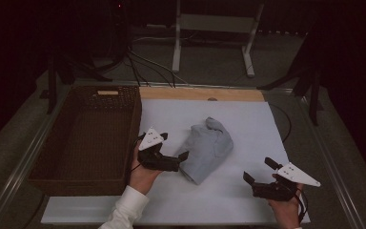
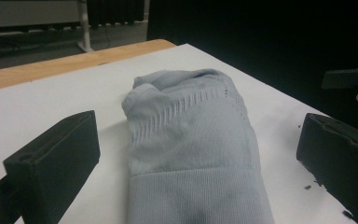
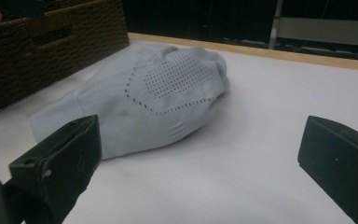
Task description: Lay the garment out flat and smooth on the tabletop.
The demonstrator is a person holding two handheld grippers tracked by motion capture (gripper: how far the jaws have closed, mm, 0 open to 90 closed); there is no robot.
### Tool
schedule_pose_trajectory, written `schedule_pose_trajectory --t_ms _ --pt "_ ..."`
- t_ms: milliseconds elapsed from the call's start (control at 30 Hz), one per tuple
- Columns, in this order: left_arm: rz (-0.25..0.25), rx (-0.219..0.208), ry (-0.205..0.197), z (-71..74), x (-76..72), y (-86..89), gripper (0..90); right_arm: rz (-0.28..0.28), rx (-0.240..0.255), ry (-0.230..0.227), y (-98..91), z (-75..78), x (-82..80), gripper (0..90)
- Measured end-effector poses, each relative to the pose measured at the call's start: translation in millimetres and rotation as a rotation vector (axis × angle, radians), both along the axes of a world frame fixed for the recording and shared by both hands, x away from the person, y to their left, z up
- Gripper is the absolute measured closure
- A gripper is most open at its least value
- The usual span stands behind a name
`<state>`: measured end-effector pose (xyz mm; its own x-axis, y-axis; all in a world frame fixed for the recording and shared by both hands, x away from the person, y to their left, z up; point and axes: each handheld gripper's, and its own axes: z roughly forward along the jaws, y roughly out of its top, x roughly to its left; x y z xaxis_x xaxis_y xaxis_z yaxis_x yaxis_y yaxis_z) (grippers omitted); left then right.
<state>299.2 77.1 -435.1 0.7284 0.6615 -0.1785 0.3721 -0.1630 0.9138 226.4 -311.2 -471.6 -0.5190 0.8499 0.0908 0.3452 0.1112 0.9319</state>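
Light grey knit garment (image 1: 206, 149) lies bundled at centre frame on the desk (image 1: 248, 119). Left hand-held gripper (image 1: 181, 158) released, jaws straddling its ribbed hem; right hand-held gripper (image 1: 256, 176) released, lower right, well apart. Risk: a shallow pinch could slip off the hem, unrolling the bundle.

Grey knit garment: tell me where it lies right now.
In the high view the grey knit garment lies bundled mid-table on the white board, right of the wicker basket, with the open left gripper at its near-left edge.
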Motion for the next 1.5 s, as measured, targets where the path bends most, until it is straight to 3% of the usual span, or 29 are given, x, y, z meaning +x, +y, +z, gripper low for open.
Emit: schedule_pose_trajectory --t_ms 133,167,233,600,867,933,1067,1233,1500 --pt "-0.010 -0.008 -0.001 1.1 -2.3 0.4 0.4 0.005 -0.001 0.017 0.6 -1.4 1.1 0.0" --pt "-0.032 -0.034 0.018 2.3 -1.9 1.7 0.4 0.023 -0.003 0.035 1.8 -3.1 2.6 0.0" --pt "-0.033 -0.056 0.011 3.7 -2.1 2.7 0.4 0.046 0.008 0.054 4.6 -5.1 3.7 0.0" --pt "-0.027 -0.057 -0.038 8.0 -5.3 4.2 1.4 0.059 0.018 0.044 15.3 -0.3 -0.6 0.0" --pt "-0.005 -0.028 -0.020 9.3 -5.5 4.2 0.2 0.048 0.008 0.054 22.2 9.2 5.6 0.0" --pt "-0.004 -0.035 -0.014 9.4 -5.4 4.6 0.2 0.050 0.008 0.056 26.1 17.5 9.3 0.0" --pt "-0.002 -0.025 -0.031 9.2 -6.7 3.8 0.3 0.065 -0.010 0.058 31.8 22.7 15.0 0.0" --pt "0.002 -0.029 -0.032 9.5 -6.3 5.8 0.3 0.084 -0.040 0.084 49.1 28.4 26.3 0.0" --pt "0.007 -0.023 -0.027 9.6 -5.9 7.3 0.3 0.111 -0.086 0.078 78.6 35.4 41.7 0.0"
